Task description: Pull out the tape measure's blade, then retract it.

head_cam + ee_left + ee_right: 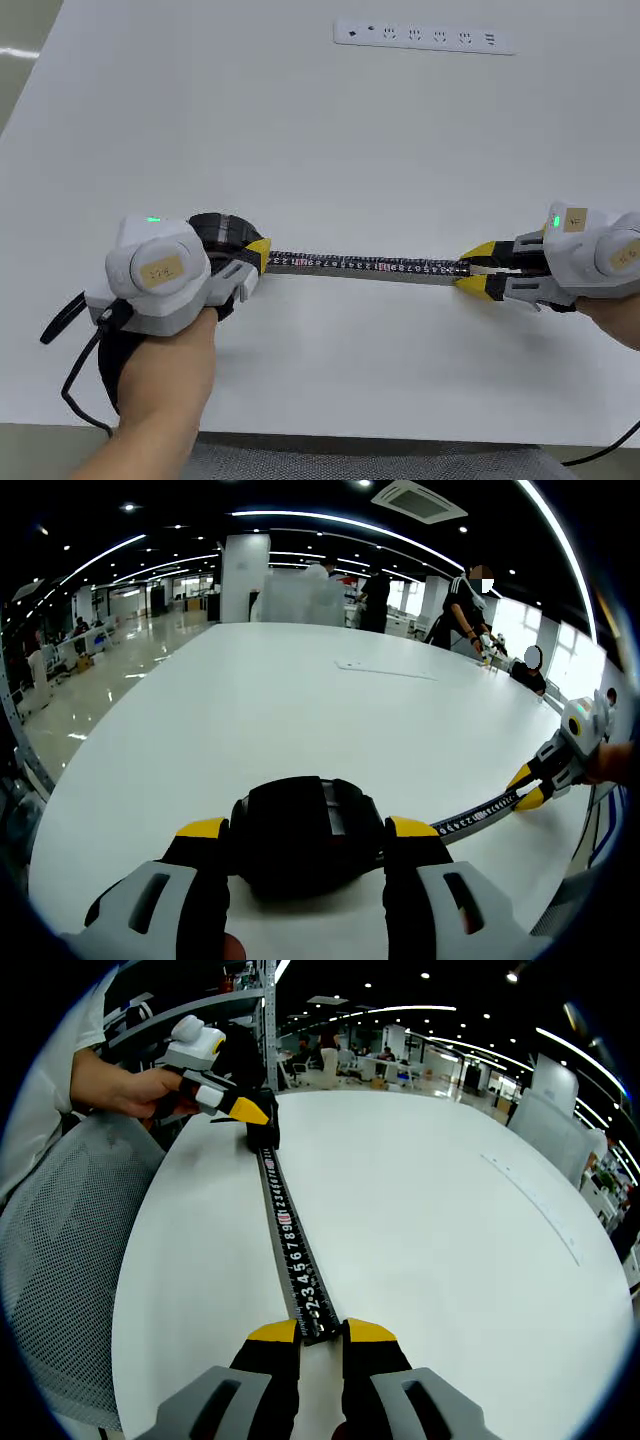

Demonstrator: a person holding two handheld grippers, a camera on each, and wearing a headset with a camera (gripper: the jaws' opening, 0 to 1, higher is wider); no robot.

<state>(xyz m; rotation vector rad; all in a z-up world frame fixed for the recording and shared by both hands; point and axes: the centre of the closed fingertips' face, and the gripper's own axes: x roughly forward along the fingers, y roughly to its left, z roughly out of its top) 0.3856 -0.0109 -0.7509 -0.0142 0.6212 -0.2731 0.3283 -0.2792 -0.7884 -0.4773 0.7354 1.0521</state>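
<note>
Clamps the black tape measure [305, 830] in the left tool [252, 265], low on the white surface [300, 130]. Pinches the tip of the drawn-out blade [365, 265] in the right tool [478, 270], well apart. Shows numerals plainly in the right gripper view, faintly in the head view. Points both tools level, facing each other.

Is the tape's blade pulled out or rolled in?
Pulled out: the dark numbered metal blade stretches from the round black case to the right tool.
</note>
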